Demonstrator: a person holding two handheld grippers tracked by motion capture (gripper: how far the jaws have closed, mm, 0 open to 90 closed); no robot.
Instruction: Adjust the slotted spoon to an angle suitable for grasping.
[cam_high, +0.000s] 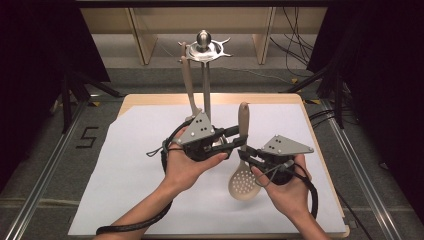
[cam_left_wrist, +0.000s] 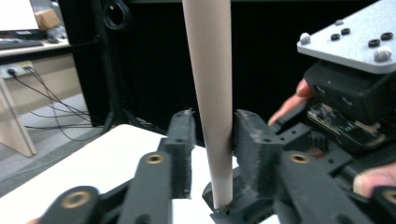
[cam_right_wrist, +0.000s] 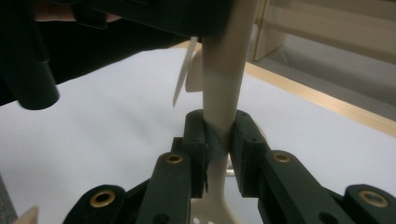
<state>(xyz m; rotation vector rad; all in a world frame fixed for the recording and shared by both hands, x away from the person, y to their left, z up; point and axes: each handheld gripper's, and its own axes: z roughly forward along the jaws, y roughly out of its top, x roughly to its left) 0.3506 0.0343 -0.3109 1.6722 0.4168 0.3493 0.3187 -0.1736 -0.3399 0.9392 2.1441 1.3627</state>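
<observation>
A beige slotted spoon (cam_high: 242, 182) stands upright over the white sheet, bowl down and handle up. My right gripper (cam_high: 246, 152) is shut on the lower handle, just above the bowl; in the right gripper view both pads of this gripper (cam_right_wrist: 218, 133) press the handle (cam_right_wrist: 226, 70). My left gripper (cam_high: 239, 136) reaches in from the left, higher on the handle. In the left gripper view its jaws (cam_left_wrist: 212, 135) straddle the handle (cam_left_wrist: 208, 56). One pad touches it and a narrow gap shows at the other.
A metal utensil stand (cam_high: 205, 90) with hooks at its top rises behind the grippers. Another beige utensil (cam_high: 188, 85) hangs from it. The white sheet (cam_high: 130, 165) covers a wooden table (cam_high: 210, 98). Dark floor, frame rails and cables surround the table.
</observation>
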